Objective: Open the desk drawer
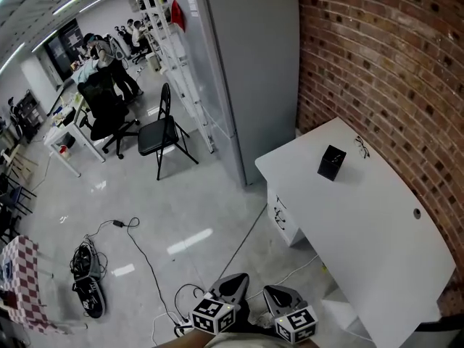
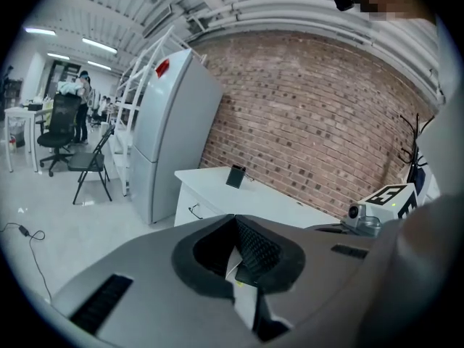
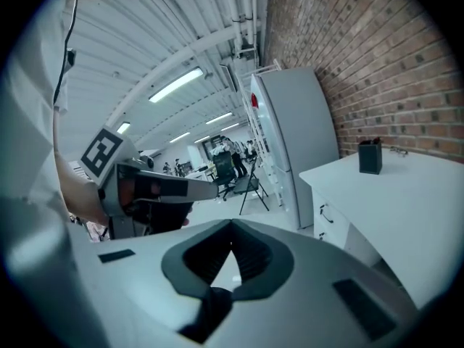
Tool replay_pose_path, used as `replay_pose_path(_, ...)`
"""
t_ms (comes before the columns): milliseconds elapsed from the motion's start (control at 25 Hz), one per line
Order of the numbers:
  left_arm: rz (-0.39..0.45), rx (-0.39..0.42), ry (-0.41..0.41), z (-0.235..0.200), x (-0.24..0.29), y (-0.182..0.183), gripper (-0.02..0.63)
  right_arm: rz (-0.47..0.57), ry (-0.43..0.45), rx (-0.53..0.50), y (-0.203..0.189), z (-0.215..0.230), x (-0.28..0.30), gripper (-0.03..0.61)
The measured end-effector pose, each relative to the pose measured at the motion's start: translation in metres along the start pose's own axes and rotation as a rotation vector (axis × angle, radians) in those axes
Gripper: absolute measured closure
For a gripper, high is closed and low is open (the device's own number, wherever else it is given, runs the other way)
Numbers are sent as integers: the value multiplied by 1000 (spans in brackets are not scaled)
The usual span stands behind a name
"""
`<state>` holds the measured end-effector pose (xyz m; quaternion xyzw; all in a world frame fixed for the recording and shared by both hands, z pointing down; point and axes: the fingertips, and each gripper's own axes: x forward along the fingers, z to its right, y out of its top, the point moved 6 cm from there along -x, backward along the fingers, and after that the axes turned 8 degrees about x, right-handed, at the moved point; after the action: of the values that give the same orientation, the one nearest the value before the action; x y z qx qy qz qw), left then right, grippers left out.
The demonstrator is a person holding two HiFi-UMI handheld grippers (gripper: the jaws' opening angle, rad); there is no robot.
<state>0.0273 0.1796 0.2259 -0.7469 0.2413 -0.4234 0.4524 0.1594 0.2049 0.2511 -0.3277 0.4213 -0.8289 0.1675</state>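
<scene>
Head view: desk drawer stack (image 1: 280, 217) sits under near end of white worktop (image 1: 377, 223), ahead and slightly right of both grippers, well apart.
Right gripper (image 1: 281, 296) nearer; left gripper (image 1: 230, 286) just beside it.
Both sets of fingers clenched, nothing held.
Drawer handle (image 2: 194, 210) looks horizontal.
Floor cable (image 1: 246, 234) crosses approach.
Grey fridge (image 1: 254, 71) stands beyond desk.

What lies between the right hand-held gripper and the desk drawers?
Floor with a thin cable across it, nothing else; the head view shows it.
</scene>
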Motion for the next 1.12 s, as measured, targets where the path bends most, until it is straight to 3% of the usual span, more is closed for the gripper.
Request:
replay_pose_path(320,-24,-16,-105,-37,61,14,606,-2,-109,24,20,35,32,564)
replay_pose_path(720,-98,-8,-189,-153,157,35,606,-88,-267,44,64,86,145,563)
replay_pose_path(880,-132,29,-204,-192,200,21,606,-156,-314,12,60,121,192,564)
replay_pose_path(1040,-146,86,-167,-209,240,-9,606,-214,-334,-72,31,172,235,565)
replay_pose_path(1120,-149,75,-134,-215,258,-34,606,-226,-328,-85,10,199,255,564)
